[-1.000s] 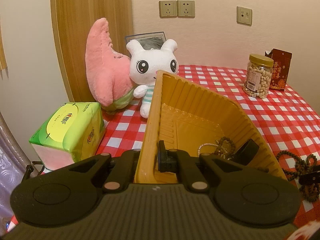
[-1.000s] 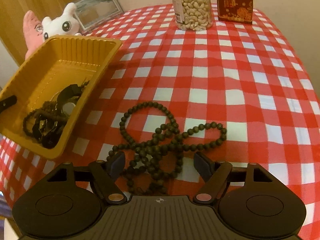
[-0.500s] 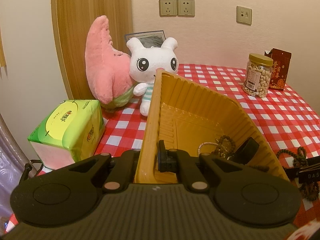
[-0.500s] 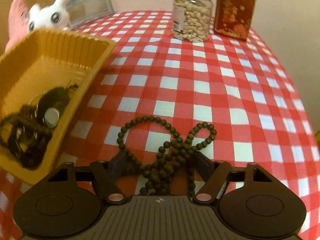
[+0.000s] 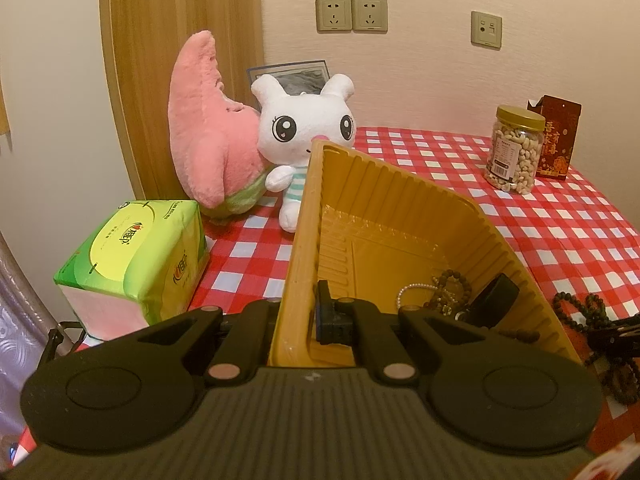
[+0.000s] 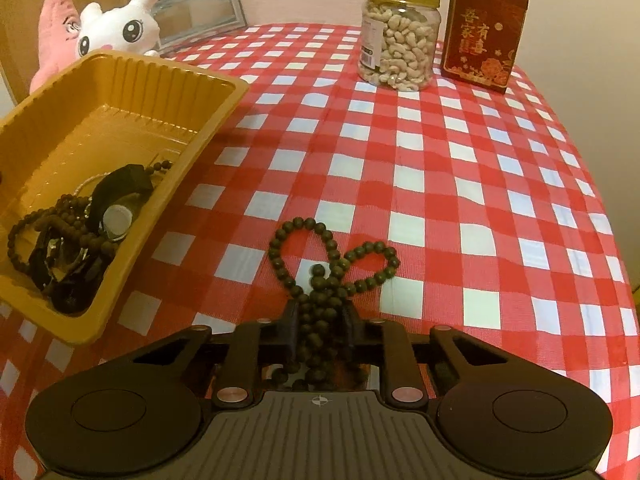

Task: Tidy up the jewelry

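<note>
My left gripper (image 5: 306, 316) is shut on the near wall of a yellow ribbed tray (image 5: 400, 216), which it holds tilted. In the tray lie bead bracelets (image 5: 450, 286), a pearl strand and a black watch (image 5: 494, 300). The tray (image 6: 124, 80) and its jewelry (image 6: 76, 236) also show at the left of the right wrist view. My right gripper (image 6: 320, 320) is shut on a long dark bead necklace (image 6: 332, 264); its loops hang forward over the red checked tablecloth. The necklace (image 5: 580, 308) also shows at the right edge of the left wrist view.
A cashew jar (image 6: 398, 36) and a red box (image 6: 482, 34) stand at the table's far side. A white bunny plush (image 5: 306, 128), a pink plush (image 5: 208, 128) and a photo frame (image 6: 196, 4) stand behind the tray. A green tissue pack (image 5: 132, 256) lies at the left.
My right gripper has closed on the dark bead necklace, bunching it between the fingers, and has drawn it up from the cloth. The left gripper and tray have barely moved.
</note>
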`<state>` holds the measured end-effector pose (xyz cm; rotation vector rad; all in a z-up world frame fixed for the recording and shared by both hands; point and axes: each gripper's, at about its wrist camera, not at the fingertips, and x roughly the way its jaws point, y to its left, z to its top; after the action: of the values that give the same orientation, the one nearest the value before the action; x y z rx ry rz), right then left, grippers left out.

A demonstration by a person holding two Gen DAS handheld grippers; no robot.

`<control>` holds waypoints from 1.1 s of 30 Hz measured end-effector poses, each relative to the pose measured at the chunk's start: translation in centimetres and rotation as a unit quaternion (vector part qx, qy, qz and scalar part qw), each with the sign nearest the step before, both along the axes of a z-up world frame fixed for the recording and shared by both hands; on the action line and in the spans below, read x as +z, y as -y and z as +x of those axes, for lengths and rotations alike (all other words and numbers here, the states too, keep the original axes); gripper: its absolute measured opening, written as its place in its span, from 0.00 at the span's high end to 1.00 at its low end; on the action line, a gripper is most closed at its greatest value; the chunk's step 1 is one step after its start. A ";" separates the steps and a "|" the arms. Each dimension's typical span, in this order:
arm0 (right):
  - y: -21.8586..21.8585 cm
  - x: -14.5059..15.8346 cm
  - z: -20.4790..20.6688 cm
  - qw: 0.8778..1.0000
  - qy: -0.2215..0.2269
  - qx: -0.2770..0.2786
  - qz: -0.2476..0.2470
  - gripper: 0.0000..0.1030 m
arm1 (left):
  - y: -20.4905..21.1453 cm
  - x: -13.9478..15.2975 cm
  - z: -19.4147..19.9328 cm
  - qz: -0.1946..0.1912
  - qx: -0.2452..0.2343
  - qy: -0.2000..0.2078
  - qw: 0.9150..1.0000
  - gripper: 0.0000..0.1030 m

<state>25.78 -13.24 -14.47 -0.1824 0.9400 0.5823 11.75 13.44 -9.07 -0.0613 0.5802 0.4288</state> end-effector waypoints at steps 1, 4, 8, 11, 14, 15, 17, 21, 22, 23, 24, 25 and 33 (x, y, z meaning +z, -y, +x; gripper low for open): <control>0.2 0.0 0.0 1.000 -0.003 0.001 0.004 0.79 | 0.0 0.0 0.0 0.000 0.000 0.000 1.000 0.96; 1.1 0.1 0.0 1.000 -0.014 0.004 0.017 0.82 | 0.1 0.0 0.0 0.000 0.000 0.001 1.000 0.96; 2.2 0.2 0.1 0.999 -0.033 -0.002 0.038 0.86 | 0.1 0.1 0.0 0.000 0.000 0.001 1.000 0.97; 3.0 0.3 0.0 0.998 -0.041 -0.002 0.047 0.86 | 0.2 0.1 0.0 0.000 0.000 0.001 1.000 0.97; 3.8 0.7 -0.2 0.997 -0.046 -0.003 0.058 0.86 | 0.2 0.1 0.0 0.000 0.000 0.001 1.000 0.97; 4.1 0.9 -0.3 0.997 -0.047 -0.003 0.061 0.86 | 0.2 0.1 0.0 0.000 0.000 0.001 1.000 0.97; 4.6 1.5 -0.4 0.997 -0.044 -0.003 0.067 0.86 | 0.2 0.1 0.0 0.000 0.000 0.001 1.000 0.97; 5.7 3.2 -0.4 0.996 -0.031 0.002 0.081 0.86 | 0.3 0.2 0.0 0.001 -0.001 0.002 1.000 0.97; 6.0 3.7 -0.4 0.996 -0.029 0.002 0.085 0.86 | 0.3 0.2 0.1 0.001 -0.001 0.002 1.000 0.97; 6.4 4.3 -0.3 0.996 -0.025 0.002 0.089 0.86 | 0.3 0.2 0.1 0.000 -0.001 0.002 1.000 0.97; 6.7 4.8 -0.3 0.995 -0.022 0.002 0.092 0.86 | 0.4 0.2 0.0 0.000 -0.001 0.002 1.000 0.97; 7.0 5.4 -0.2 0.995 -0.018 0.003 0.096 0.86 | 0.3 0.2 0.0 0.001 -0.001 0.002 1.000 0.97; 8.4 9.7 0.1 0.994 0.017 0.005 0.108 0.86 | 0.5 0.3 0.1 0.000 -0.002 0.003 1.000 0.97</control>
<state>25.87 -21.67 -4.78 -0.0024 0.8361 0.6837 11.84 12.93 -8.74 -0.0610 0.5736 0.4256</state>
